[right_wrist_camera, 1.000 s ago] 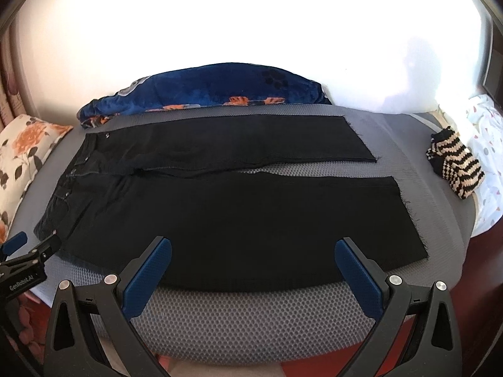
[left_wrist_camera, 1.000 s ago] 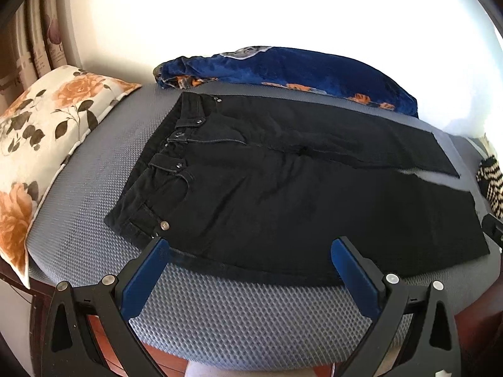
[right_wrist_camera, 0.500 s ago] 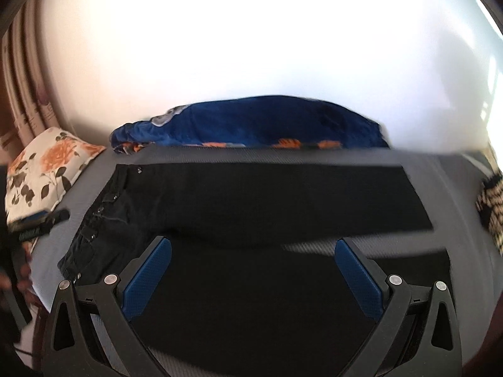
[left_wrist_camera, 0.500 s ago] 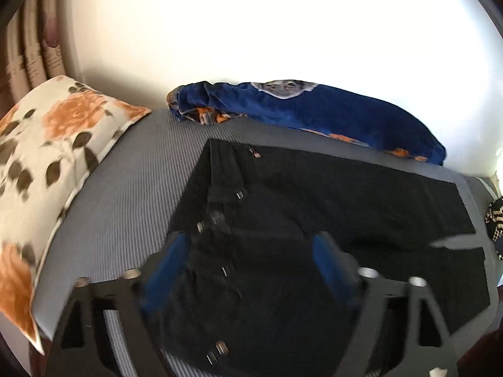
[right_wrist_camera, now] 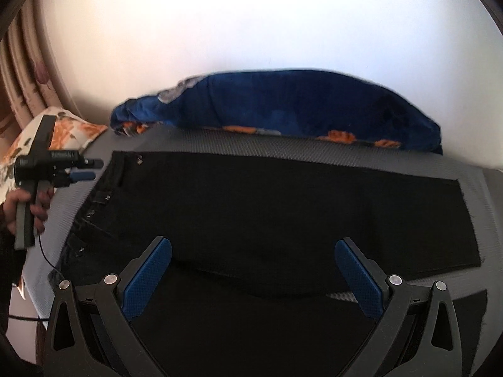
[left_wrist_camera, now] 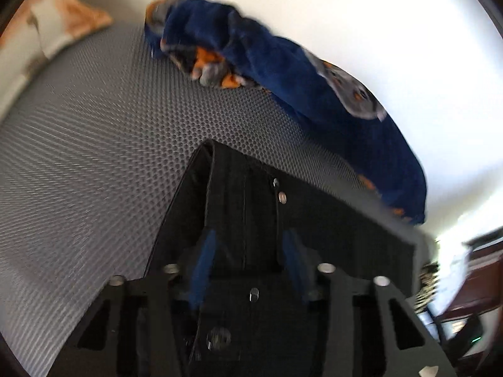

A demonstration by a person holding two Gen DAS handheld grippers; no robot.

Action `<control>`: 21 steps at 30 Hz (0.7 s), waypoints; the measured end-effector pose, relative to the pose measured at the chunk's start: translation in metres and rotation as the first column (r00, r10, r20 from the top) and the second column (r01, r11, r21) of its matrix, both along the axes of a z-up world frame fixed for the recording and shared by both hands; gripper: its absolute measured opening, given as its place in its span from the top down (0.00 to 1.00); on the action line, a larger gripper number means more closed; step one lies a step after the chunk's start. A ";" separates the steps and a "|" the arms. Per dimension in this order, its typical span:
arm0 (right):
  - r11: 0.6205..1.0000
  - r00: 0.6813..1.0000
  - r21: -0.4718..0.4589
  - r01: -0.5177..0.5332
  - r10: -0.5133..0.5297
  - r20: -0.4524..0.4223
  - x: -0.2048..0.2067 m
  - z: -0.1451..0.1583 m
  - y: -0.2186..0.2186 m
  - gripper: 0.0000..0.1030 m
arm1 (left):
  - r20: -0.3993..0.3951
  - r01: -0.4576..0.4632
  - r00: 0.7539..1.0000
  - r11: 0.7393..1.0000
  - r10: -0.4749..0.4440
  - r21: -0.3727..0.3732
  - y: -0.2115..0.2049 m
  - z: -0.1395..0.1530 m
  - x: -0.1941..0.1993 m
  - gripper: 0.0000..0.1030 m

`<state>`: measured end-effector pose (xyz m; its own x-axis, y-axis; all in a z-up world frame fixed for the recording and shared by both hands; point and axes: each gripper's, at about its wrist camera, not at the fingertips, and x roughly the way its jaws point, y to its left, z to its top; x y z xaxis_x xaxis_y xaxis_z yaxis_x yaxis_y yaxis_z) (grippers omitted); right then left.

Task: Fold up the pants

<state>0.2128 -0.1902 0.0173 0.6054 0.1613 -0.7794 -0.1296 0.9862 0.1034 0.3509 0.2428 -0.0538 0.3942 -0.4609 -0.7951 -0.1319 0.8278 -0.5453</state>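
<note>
While its blue-padded jaws are closing in, the left gripper is sitting low over the waistband of the black denim pants, cloth between the pads; blur is hiding whether they are pinching it. The right gripper is hovering with jaws wide apart over the near leg. The pants are lying flat on the grey mesh mattress, waist left. A rumpled blue blanket is lying along the far wall, a floral pillow far left.

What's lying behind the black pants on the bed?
Behind the black pants, a rumpled blue blanket with orange patches lies along the white wall. Whatever is under the blanket is covered.
</note>
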 end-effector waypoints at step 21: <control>1.000 0.996 0.019 -0.018 0.019 -0.081 0.062 -0.051 0.021 0.00 | -0.012 0.078 0.997 0.986 -0.080 -0.145 0.008 -0.022 0.047 0.68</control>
